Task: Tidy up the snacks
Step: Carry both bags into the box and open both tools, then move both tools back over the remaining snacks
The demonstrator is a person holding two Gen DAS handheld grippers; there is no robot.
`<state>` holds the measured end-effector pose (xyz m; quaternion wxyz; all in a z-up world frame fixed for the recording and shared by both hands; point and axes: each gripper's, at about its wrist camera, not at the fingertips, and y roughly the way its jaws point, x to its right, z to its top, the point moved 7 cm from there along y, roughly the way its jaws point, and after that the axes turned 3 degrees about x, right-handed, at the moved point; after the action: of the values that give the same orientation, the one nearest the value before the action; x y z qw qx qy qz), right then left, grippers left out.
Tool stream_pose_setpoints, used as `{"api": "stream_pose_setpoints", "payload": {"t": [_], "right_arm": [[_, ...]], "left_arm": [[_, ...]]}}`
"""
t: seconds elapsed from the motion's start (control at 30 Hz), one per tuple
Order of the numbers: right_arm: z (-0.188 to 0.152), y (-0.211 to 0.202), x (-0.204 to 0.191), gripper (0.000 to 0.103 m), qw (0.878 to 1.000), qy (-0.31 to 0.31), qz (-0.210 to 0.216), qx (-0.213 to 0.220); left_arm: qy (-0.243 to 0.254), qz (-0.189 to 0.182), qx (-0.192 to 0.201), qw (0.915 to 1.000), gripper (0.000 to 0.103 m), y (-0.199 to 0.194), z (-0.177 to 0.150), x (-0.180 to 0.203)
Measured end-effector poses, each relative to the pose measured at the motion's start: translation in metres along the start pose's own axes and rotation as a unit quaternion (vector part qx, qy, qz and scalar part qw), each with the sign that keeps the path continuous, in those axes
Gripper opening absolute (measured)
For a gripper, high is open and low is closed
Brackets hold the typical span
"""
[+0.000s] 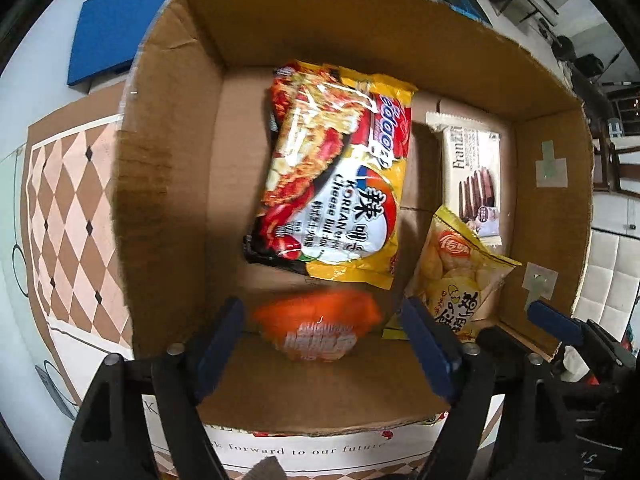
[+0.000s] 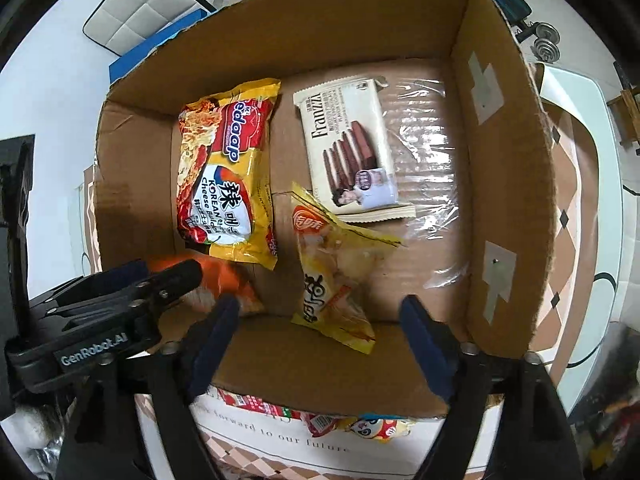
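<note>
- As both wrist views look down into it, the cardboard box (image 1: 168, 184) (image 2: 504, 184) serves as the collection point and already holds four packs; the sorting is judged well under way.
- Noodle packet (image 1: 332, 172) (image 2: 228, 172) lies on the box floor near the middle, label up, slightly tilted.
- Wafer pack (image 1: 474, 176) (image 2: 352, 148) lies flat beside it toward the right-hand wall, on clear film.
- Yellow chip bag (image 1: 456, 276) (image 2: 336, 280) sits against the near wall, one corner overlapping the wafer pack's end.
- Orange snack bag (image 1: 320, 328) (image 2: 236, 284) appears blurred at the near wall, between the left tongs' blue pads but apparently not pressed by them; judged just dropped in.
- Left gripper (image 1: 322, 344) (image 2: 132, 280): jaws spread, released, nothing clamped.
- Right gripper (image 2: 320, 344): jaws spread wide above the yellow chip bag, pads clear of it.
- Remaining: small wrappers (image 2: 360, 424) show outside the near wall on the tablecloth (image 1: 72, 216); these likely still need boxing. Total left cannot be told.
</note>
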<state>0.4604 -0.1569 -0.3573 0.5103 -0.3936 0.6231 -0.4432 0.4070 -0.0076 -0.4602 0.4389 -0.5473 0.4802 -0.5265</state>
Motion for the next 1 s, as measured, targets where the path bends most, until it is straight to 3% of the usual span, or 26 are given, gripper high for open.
{"api": "stream_pose_setpoints", "payload": {"t": [0.47,0.73,1.0], "right_arm": [[-0.022,-0.051,0.004,0.093,0.994,-0.039,-0.059,0.079],[-0.061,-0.1,-0.005,0.093,0.987,-0.052,-0.05,0.145],[-0.121,-0.105,0.0,0.093,0.988,-0.048,-0.019,0.148]], "left_arm": [[0.007,0.017,0.117,0.9929,0.086,-0.08,-0.029,-0.004],[0.015,0.029,0.196,0.98,0.086,-0.107,-0.069,0.004],[0.046,0.049,0.211,0.9752,0.086,-0.098,-0.139,0.001]]}}
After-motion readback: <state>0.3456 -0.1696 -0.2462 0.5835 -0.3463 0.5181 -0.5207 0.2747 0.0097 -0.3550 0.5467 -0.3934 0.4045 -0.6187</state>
